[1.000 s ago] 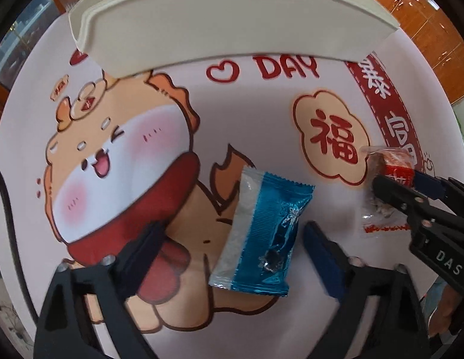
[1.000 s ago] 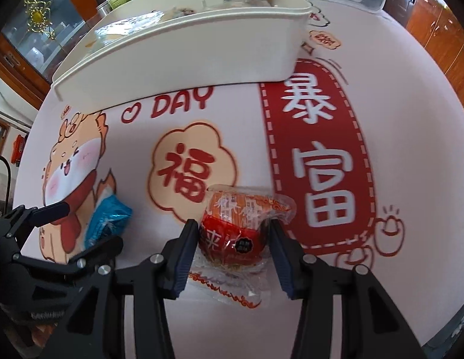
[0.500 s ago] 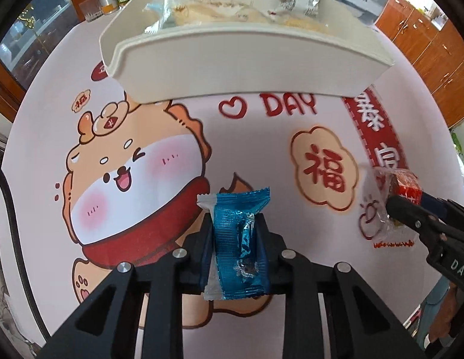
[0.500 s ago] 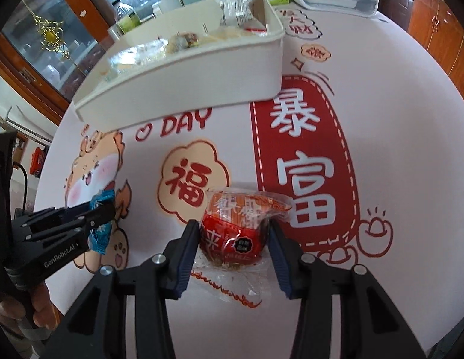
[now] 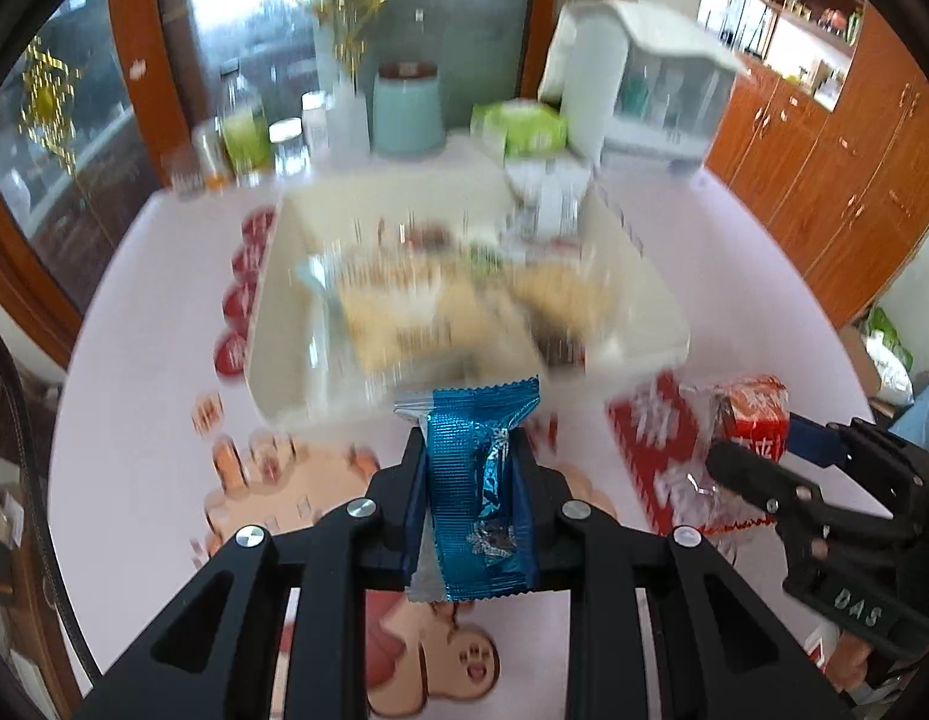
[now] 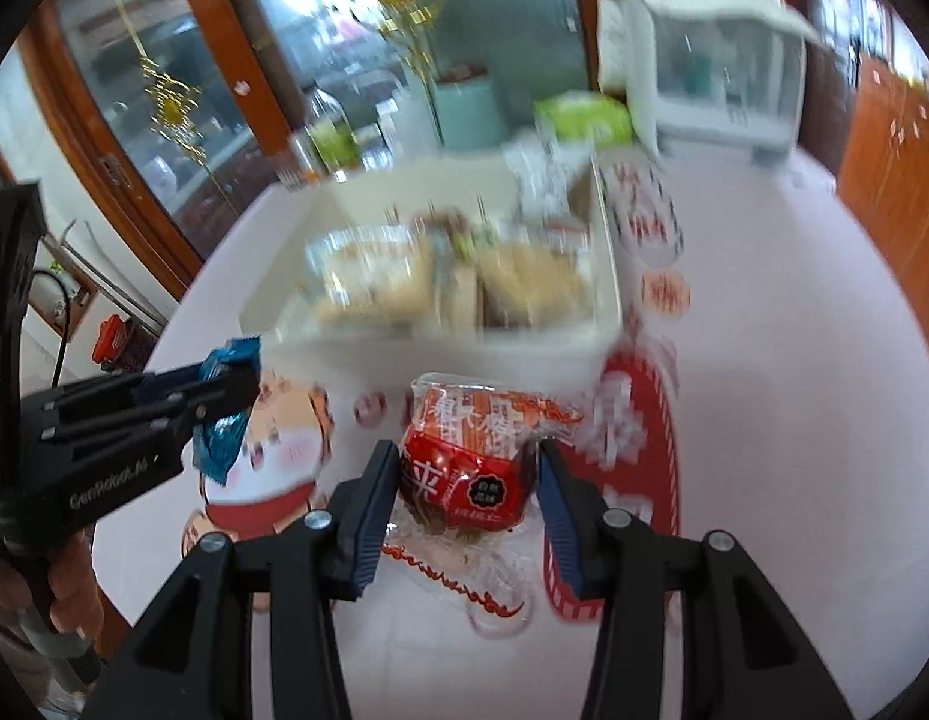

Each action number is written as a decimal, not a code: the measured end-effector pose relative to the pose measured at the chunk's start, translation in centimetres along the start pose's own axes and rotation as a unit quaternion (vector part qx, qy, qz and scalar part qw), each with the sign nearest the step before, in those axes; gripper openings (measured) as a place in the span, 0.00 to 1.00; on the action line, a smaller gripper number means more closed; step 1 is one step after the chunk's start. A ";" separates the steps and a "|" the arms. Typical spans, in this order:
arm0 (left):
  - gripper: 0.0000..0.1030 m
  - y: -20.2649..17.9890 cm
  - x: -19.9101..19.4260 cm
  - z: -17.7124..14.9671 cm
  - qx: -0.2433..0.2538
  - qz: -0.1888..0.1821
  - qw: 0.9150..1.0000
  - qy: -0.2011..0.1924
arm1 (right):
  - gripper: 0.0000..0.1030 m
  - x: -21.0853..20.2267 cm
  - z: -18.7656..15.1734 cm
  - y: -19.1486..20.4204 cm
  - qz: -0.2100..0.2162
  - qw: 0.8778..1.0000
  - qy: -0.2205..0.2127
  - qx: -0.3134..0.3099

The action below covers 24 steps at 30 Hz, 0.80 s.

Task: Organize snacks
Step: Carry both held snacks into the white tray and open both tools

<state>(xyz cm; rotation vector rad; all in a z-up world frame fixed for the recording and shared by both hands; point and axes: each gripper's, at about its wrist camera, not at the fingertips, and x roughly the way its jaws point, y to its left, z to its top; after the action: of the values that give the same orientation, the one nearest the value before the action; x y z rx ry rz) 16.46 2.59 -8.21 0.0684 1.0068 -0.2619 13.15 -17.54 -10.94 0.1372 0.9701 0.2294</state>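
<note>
My left gripper [image 5: 471,468] is shut on a blue foil snack packet [image 5: 479,480], held upright above the printed tablecloth. My right gripper [image 6: 467,468] is shut on a red snack in a clear wrapper [image 6: 464,462], also lifted off the table. Ahead of both stands a cream rectangular bin [image 5: 284,324] holding several wrapped snacks, blurred by motion. In the left wrist view the right gripper [image 5: 758,456] with the red snack [image 5: 755,414] is at the right. From the right wrist camera, the left gripper [image 6: 224,396] and its blue packet [image 6: 221,438] show at the left.
At the table's far edge stand a pale teal canister [image 5: 407,111], glass jars [image 5: 287,147], a green box [image 5: 521,126] and a white cabinet-like container [image 5: 650,84]. Wooden cupboards [image 5: 848,180] line the right. A person's hand [image 6: 68,588] holds the left gripper's handle.
The left gripper closed on the blue packet that lay on the cloth. Both grippers then rose with their snacks and tilted up, bringing the bin's inside and the room into view.
</note>
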 end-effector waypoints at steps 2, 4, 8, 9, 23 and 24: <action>0.22 -0.1 -0.9 2.5 0.003 0.003 1.000 -0.020 | 0.45 -1.2 2.1 0.5 -0.002 1.000 -0.024 -0.014; 0.22 -0.1 -2.1 5.0 0.004 0.005 0.999 -0.041 | 0.45 -2.4 4.5 0.9 -0.007 0.998 -0.053 -0.028; 0.22 -0.7 -4.5 9.4 0.018 0.020 0.996 -0.090 | 0.46 -3.7 8.5 1.8 -0.022 0.994 -0.095 -0.048; 0.22 -0.9 -4.9 10.4 0.023 0.023 0.995 -0.098 | 0.46 -3.9 9.4 2.0 -0.028 0.993 -0.102 -0.050; 0.85 0.4 -1.3 17.1 0.007 0.098 0.990 -0.099 | 0.50 0.3 18.1 1.4 -0.072 0.992 -0.090 -0.053; 0.86 0.5 -1.3 16.9 0.006 0.102 0.989 -0.103 | 0.50 0.6 18.3 1.3 -0.071 0.992 -0.086 -0.052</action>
<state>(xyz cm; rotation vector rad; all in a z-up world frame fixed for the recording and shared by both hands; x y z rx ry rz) 29.89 0.31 1.90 0.1506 0.7864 -0.0855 28.43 -16.33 -0.91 -0.0075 0.7899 0.1351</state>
